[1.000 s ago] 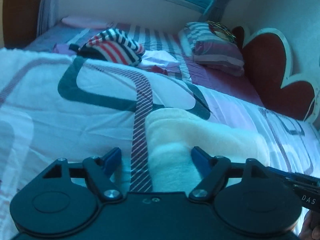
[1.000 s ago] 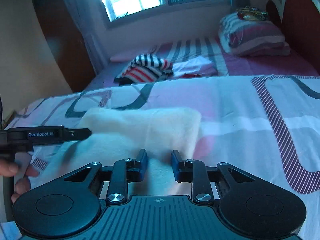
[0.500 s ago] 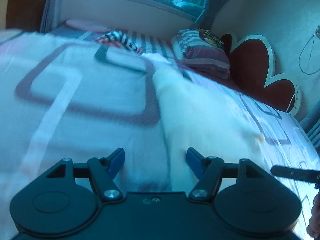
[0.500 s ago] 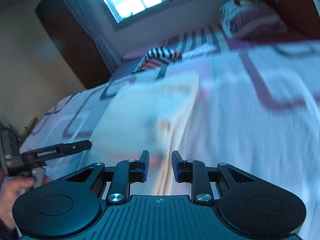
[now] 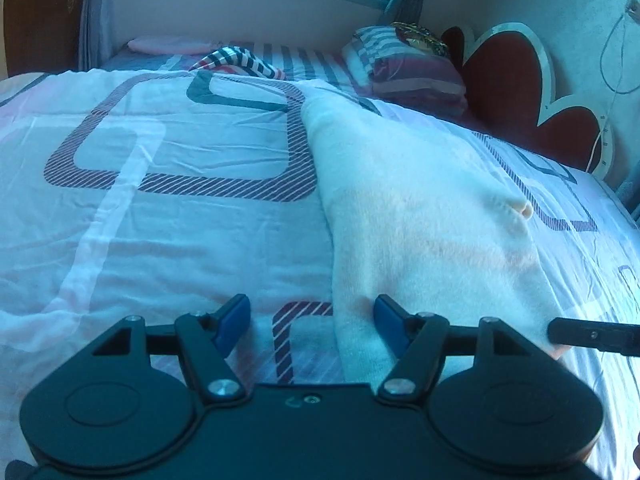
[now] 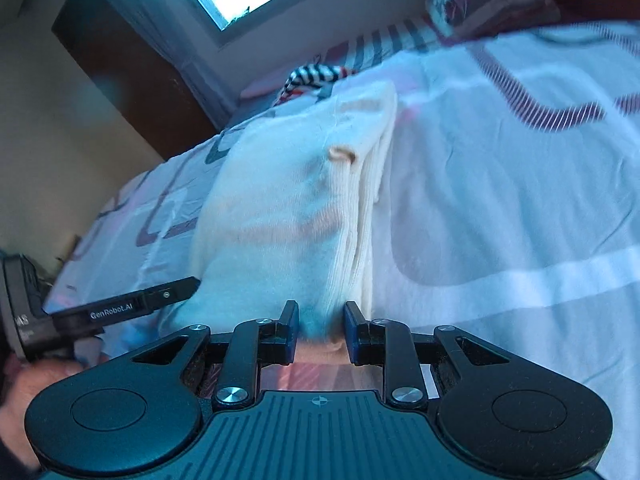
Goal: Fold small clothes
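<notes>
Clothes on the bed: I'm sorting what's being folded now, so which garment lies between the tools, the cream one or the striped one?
The cream garment, plain and fuzzy, right at the tools. The striped garment lies far off near the window.

My left gripper (image 5: 310,322) is open, and its jaws have just closed a little. The edge of the white cloth (image 5: 420,208) lies between them on the blanket (image 5: 160,216). My other tool's tip (image 5: 592,336) pokes in at the right.
</notes>
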The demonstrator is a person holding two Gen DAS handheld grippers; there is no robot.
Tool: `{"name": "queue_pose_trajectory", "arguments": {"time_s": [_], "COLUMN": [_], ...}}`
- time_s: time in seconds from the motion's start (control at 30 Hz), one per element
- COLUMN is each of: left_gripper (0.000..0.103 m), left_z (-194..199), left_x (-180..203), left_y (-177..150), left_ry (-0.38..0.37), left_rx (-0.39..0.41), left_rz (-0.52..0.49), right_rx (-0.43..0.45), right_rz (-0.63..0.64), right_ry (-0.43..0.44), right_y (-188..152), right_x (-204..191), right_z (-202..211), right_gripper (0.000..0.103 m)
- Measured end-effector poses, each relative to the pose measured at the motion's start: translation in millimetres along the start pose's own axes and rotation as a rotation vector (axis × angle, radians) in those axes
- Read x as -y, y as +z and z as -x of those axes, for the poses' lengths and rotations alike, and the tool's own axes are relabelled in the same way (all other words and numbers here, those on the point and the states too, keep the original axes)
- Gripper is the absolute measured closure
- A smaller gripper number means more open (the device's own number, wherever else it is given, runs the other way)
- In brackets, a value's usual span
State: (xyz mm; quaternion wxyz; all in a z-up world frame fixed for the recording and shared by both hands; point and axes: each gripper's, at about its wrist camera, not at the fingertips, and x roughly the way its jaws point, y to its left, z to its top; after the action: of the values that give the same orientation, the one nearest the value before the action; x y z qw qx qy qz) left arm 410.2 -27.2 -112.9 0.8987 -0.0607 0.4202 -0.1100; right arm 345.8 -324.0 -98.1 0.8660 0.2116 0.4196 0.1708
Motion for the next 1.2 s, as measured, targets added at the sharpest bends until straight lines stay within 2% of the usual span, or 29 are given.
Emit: {"name": "queue_pose_trajectory", "arguments": {"time_s": [0.13, 0.3, 0.37, 0.47, 0.5, 0.57, 0.6, 0.7, 0.83, 0.87, 0.93, 0.97, 1.0, 1.07, 1.2], "left_gripper": [0.04, 0.039, 0.035, 0.035, 0.041, 0.04, 0.039, 0.039, 0.039, 0.039, 0.034, 0.026, 0.022, 0.021, 0.02], "left_z": [5.3, 8.3, 4.5, 3.7, 9.4, 25.8, 27.9, 14.0, -14.5, -20.6, -35.5, -43.4, -48.5, -50.1, -46.0], "left_x": [2.4, 8.5, 12.9, 17.5, 17.8, 15.0, 12.3, 7.3, 16.4, 21.5, 27.9, 27.1, 26.3, 27.4, 25.8], "left_y": [0.3, -6.4, -11.1, -8.8, -3.0, 9.6, 19.2, 48.4, 66.1, 66.2, 63.4, 60.5, 58.8, 56.2, 50.4], "left_ry": [-0.034, -0.052, -0.033, -0.003, -0.003, 0.009, 0.01, 0.02, 0.006, 0.016, 0.051, 0.059, 0.054, 0.057, 0.06], "left_rx": [0.008, 0.011, -0.008, -0.022, -0.009, 0.101, 0.129, 0.142, 0.081, 0.072, 0.034, 0.017, 0.012, 0.013, 0.021], "left_rz": [0.01, 0.022, -0.007, -0.049, -0.057, -0.087, -0.089, -0.071, -0.096, -0.117, -0.143, -0.13, -0.103, -0.087, -0.078], "right_rx": [0.025, 0.051, 0.032, -0.047, -0.038, 0.035, 0.08, 0.149, 0.118, 0.106, 0.061, 0.029, 0.044, 0.034, 0.034], "right_rz": [0.112, 0.083, 0.087, 0.073, 0.07, 0.061, 0.067, 0.15, 0.349, 0.41, 0.477, 0.464, 0.418, 0.35, 0.384], "right_ry": [-0.011, -0.024, -0.054, -0.069, -0.07, -0.08, -0.087, -0.093, -0.074, -0.094, -0.197, -0.224, -0.196, -0.16, -0.173], "right_y": [-2.0, -0.6, -4.2, -11.0, -9.3, 1.2, 7.7, 34.9, 55.3, 56.5, 58.1, 60.0, 60.3, 64.1, 59.6], "right_x": [-16.9, -7.0, -2.9, 7.9, 8.3, 6.5, 4.4, -10.3, -39.9, -43.9, -39.5, -27.4, -13.3, -0.7, 0.3], "right_z": [12.8, 23.3, 20.6, -1.7, -1.6, 11.8, 18.8, 14.5, -27.2, -38.6, -62.7, -74.2, -78.7, -76.8, -74.6], "right_gripper": [0.1, 0.1, 0.1, 0.099, 0.099, 0.096, 0.095, 0.095, 0.095, 0.095, 0.095, 0.097, 0.097, 0.097, 0.097]}}
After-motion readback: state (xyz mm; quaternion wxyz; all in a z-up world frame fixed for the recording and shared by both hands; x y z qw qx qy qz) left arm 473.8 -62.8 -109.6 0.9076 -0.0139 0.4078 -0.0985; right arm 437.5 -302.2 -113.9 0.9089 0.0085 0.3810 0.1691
